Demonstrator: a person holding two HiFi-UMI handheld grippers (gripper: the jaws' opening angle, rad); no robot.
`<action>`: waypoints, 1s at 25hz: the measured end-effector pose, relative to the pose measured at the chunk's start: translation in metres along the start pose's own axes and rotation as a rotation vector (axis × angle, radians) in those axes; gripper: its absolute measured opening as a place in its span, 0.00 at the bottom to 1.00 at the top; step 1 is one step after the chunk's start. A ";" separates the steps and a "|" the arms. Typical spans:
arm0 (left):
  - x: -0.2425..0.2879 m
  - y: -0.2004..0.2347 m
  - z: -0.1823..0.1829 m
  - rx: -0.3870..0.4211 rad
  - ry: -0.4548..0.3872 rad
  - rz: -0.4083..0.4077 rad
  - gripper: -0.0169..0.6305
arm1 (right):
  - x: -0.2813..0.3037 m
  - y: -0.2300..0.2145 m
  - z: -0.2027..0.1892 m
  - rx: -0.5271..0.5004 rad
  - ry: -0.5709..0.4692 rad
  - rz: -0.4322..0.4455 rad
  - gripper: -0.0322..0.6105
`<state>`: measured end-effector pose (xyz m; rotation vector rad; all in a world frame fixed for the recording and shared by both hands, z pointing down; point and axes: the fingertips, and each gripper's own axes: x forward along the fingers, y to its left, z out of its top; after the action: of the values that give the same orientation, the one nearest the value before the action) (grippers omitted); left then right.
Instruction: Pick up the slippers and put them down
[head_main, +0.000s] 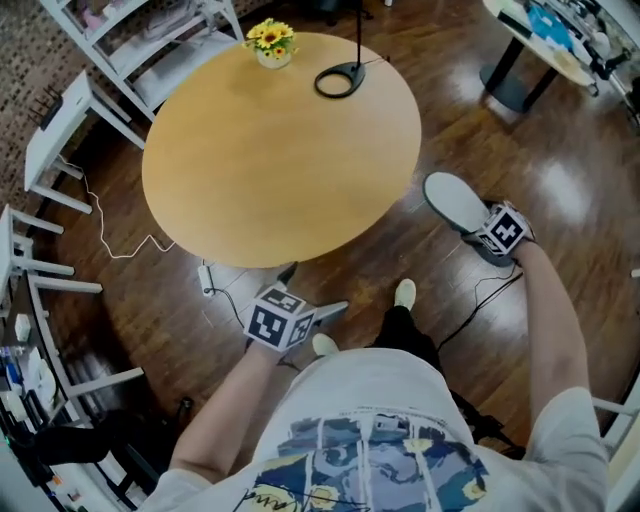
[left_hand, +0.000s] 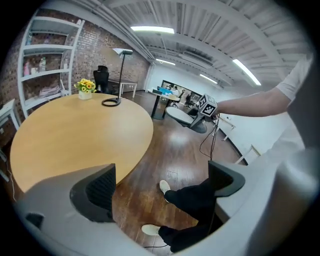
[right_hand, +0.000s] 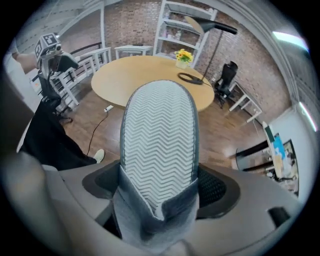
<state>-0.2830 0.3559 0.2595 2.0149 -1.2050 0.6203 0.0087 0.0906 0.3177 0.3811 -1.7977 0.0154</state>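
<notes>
**Right gripper** (right_hand: 159, 189): jaws clenched on the heel end of a grey fabric slipper (right_hand: 159, 145) with a pale zigzag-ribbed sole. The sole faces the camera and the toe projects away from the jaws.

In the head view this gripper (head_main: 482, 232) holds the slipper (head_main: 455, 200) over the dark polished wooden floor (head_main: 540, 190), apparently clear of it. It is to the right of the round light-wood table (head_main: 280, 150).

**Left gripper** (left_hand: 162, 185): jaws released and wide apart, nothing between them. Beyond them are only floor and the person's dark trouser legs and white shoes (left_hand: 164, 186). No second slipper shows in any view.

**Step in hand (judged):** carrying the slipper, with set-down to come.
- Turn the sole downward and lower it until the sole lies flat before unclenching.
- The grip is on soft fabric at one end, so the toe may droop or swing.
- Choose bare floor away from the black cable (head_main: 480, 295).
</notes>
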 end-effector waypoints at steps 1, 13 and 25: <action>0.014 -0.007 0.008 0.011 0.015 -0.012 0.91 | 0.005 -0.010 -0.017 0.048 -0.007 0.002 0.80; 0.265 -0.113 0.124 0.094 0.228 -0.165 0.91 | 0.123 -0.181 -0.211 0.407 -0.002 0.018 0.80; 0.600 -0.110 0.063 0.180 0.461 -0.230 0.91 | 0.409 -0.239 -0.342 0.551 0.005 0.097 0.80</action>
<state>0.0894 0.0101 0.6019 1.9684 -0.6544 1.0343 0.3083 -0.1651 0.7492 0.6804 -1.7873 0.5884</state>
